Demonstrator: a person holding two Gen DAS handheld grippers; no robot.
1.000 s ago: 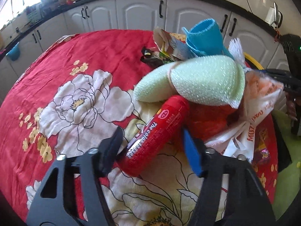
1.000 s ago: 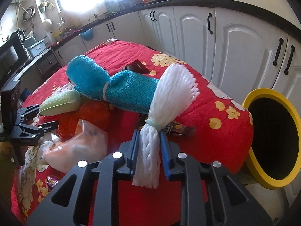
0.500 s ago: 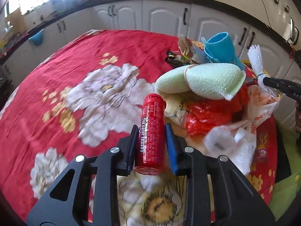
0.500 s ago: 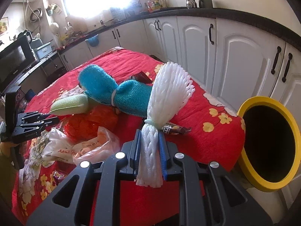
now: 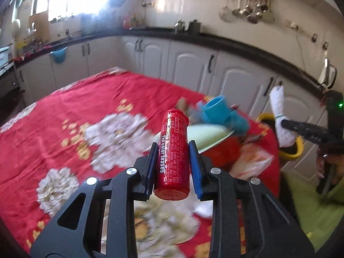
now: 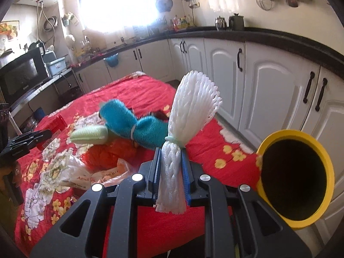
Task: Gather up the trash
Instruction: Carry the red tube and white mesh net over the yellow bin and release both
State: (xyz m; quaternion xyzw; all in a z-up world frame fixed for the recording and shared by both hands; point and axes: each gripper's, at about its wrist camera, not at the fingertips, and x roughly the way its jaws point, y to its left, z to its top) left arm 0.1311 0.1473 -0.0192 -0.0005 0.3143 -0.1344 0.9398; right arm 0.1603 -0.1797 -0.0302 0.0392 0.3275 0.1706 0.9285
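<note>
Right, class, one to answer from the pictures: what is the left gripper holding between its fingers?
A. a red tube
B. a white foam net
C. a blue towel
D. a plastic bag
A: the left gripper is shut on the red tube, lifted above the table, while the white foam net sits in the right gripper.

Left tool (image 5: 173,163) and right tool (image 6: 171,173) both clamped, raised.

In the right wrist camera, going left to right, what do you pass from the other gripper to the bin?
Left gripper → green sponge → blue towel roll → white foam net in the right gripper → yellow-rimmed bin.
</note>
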